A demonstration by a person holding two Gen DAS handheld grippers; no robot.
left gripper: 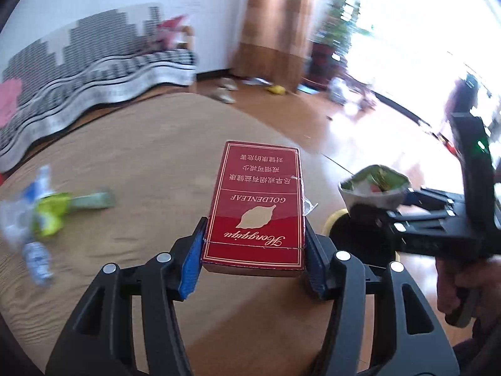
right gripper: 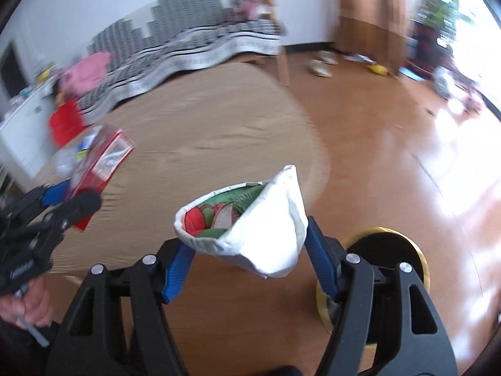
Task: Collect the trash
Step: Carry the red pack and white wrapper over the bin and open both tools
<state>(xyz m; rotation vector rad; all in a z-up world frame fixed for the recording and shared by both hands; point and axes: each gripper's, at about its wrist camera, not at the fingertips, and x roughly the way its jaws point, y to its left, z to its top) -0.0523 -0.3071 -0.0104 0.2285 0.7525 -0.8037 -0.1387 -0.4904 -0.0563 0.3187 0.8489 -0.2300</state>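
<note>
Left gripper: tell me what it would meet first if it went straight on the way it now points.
Probably the brown rug. The left gripper, jaws shut on the red cigarette pack, points down past it at bare rug. Depth is unclear through the fisheye.

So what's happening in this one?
A person is clearing trash with a pair of tongs in each hand. The left tongs are clamped on a red cigarette box, and the right tongs grip a crumpled white snack wrapper. Both are carried above a wooden table. More wrappers lie on the table, and a black, gold-rimmed bin sits below the right tongs.
</note>
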